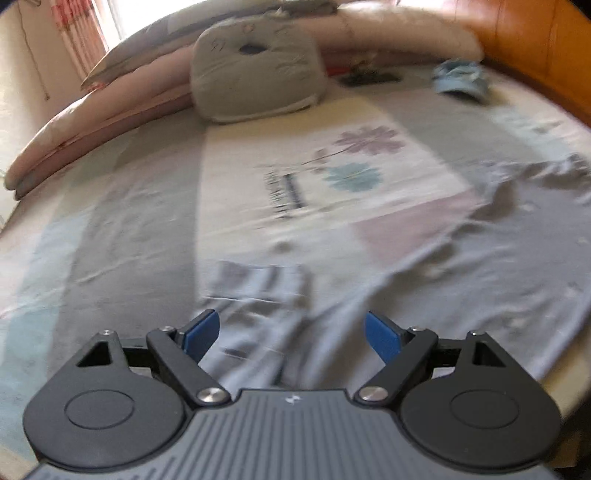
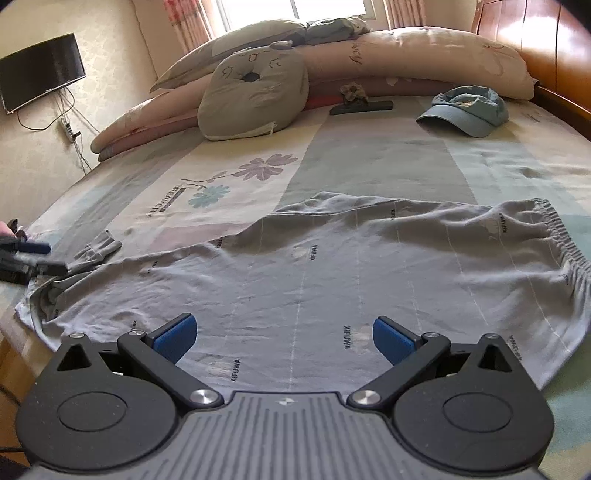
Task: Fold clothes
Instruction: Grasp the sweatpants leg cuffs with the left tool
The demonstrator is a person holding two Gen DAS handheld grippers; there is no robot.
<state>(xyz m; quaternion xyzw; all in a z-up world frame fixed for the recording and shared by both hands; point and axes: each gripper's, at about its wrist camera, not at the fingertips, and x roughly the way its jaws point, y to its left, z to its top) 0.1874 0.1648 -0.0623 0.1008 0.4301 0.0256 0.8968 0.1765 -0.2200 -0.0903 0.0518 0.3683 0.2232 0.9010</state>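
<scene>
Presently the grey trousers (image 2: 332, 266) lie spread along the bed (image 2: 369, 155) edge, within reach. Left tongs (image 1: 291, 332) and right tongs (image 2: 284, 336) both gape wide above the cloth, holding nothing.

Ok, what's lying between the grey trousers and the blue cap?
Only bare bedsheet separates the grey trousers from the blue cap; the right wrist view shows it clearly.

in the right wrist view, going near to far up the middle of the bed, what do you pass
right gripper → grey trousers → flower print on the bedsheet → grey cushion → pink pillows → window
</scene>
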